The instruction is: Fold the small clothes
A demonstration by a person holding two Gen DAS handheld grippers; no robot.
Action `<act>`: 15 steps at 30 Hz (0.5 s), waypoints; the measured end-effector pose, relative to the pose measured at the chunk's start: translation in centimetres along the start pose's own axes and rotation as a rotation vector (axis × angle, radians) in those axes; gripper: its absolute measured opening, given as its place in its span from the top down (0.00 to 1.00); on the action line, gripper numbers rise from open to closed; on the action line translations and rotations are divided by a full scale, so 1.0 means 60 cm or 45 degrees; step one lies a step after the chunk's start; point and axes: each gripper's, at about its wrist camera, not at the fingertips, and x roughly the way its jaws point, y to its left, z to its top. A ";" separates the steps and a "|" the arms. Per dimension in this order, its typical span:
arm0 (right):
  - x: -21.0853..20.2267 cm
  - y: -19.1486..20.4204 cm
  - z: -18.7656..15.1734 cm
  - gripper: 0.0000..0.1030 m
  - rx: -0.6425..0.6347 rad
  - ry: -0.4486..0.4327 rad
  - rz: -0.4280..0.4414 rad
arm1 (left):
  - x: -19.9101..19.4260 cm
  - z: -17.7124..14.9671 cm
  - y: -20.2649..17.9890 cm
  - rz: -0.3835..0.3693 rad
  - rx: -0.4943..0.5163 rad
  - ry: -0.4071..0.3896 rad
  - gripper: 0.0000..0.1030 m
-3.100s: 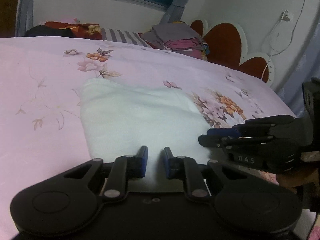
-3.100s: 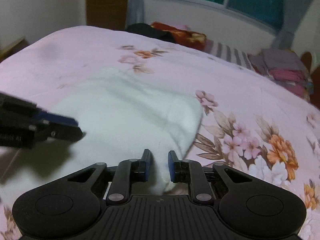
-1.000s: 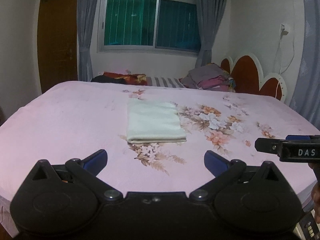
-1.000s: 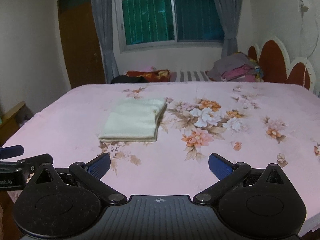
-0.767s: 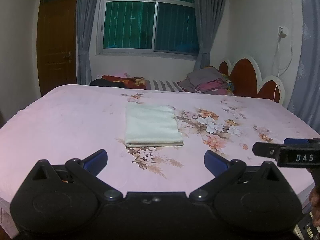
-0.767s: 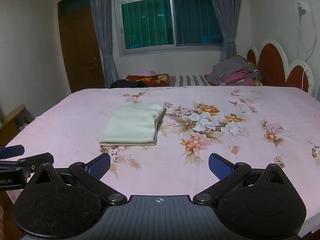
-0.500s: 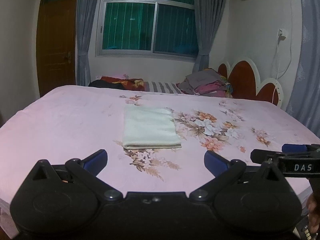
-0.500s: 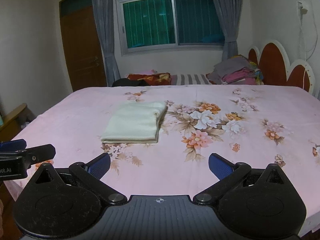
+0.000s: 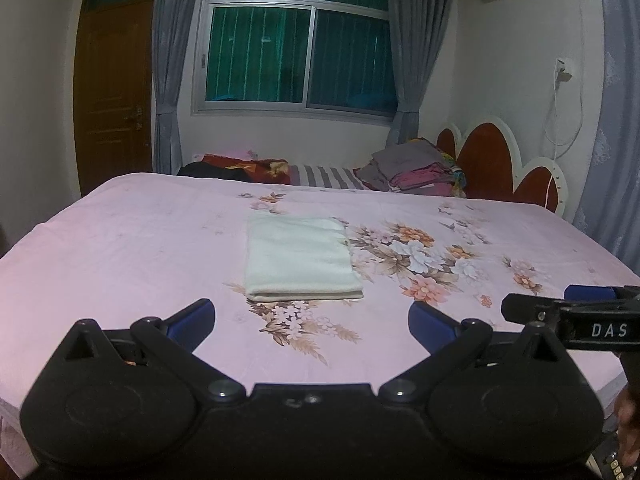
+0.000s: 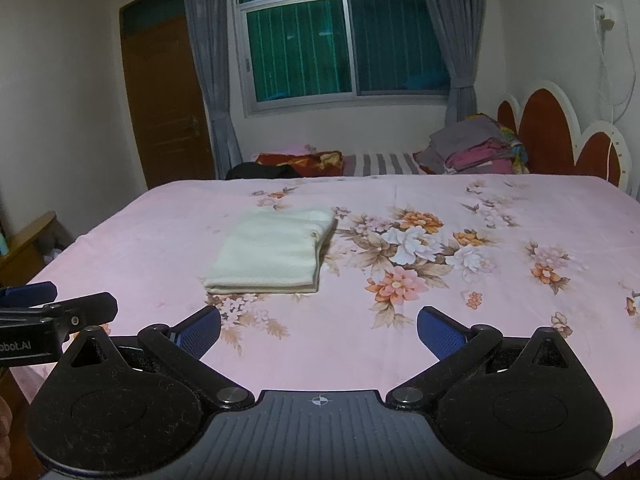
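A folded white cloth (image 9: 300, 258) lies flat on the pink floral bed (image 9: 120, 248); it also shows in the right wrist view (image 10: 272, 252). My left gripper (image 9: 311, 318) is open and empty, held back over the near edge of the bed, well short of the cloth. My right gripper (image 10: 318, 326) is open and empty, also back at the near edge. The right gripper shows at the right of the left wrist view (image 9: 572, 318), and the left gripper at the left of the right wrist view (image 10: 56, 316).
A stack of folded clothes (image 9: 416, 172) and dark and red bedding (image 9: 240, 168) lie at the far side by the red headboard (image 9: 496, 164). A window (image 9: 296, 48) and a brown door (image 9: 112, 96) are behind. A wooden piece (image 10: 24, 248) stands left of the bed.
Three seconds ago both grippers were shut at the cloth's near edge. They have let go, opened wide and pulled back from the bed; over the last second they drift slightly further back.
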 end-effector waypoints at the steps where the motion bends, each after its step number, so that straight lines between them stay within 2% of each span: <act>1: 0.001 -0.002 0.000 0.00 -0.002 0.000 0.002 | 0.000 0.000 0.000 0.001 -0.001 0.000 0.00; 15: -0.001 0.001 0.004 0.00 -0.009 -0.007 -0.001 | -0.002 0.003 0.002 -0.005 0.003 -0.003 0.00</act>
